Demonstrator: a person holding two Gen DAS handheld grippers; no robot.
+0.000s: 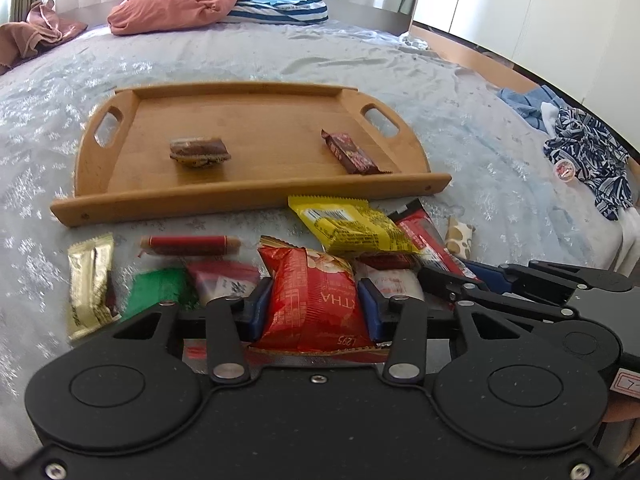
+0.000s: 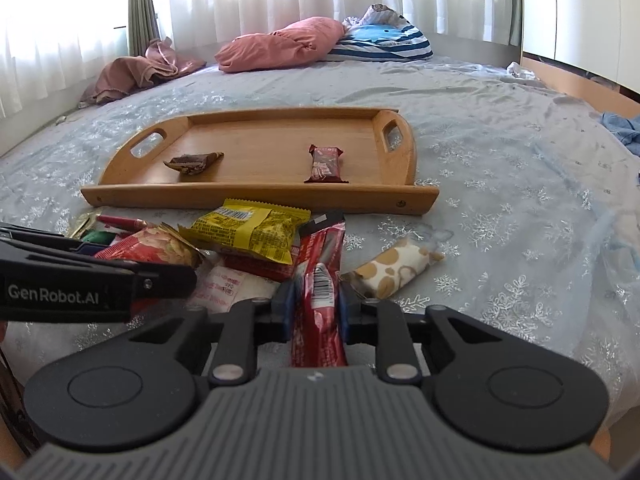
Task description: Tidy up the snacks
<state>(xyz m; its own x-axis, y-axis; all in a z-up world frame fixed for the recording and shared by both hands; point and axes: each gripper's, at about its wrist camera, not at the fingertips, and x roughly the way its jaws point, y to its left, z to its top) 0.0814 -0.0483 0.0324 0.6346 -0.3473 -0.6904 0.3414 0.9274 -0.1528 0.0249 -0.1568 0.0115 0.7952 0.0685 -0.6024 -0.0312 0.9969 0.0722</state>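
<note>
1. Left gripper clamped on a red snack bag, blue pads pressing both its sides, in the snack pile just in front of the wooden tray.
2. Right gripper narrowed on a long red wrapper, also in front of the tray, right of the red bag.
3. Yellow packet lying nearest the tray's front rim; gold packet and green packet further left.
4. Inside the tray: brown wrapped snack left, dark chocolate bar right, well apart.
5. Beyond the tray: pink pillow.
</note>
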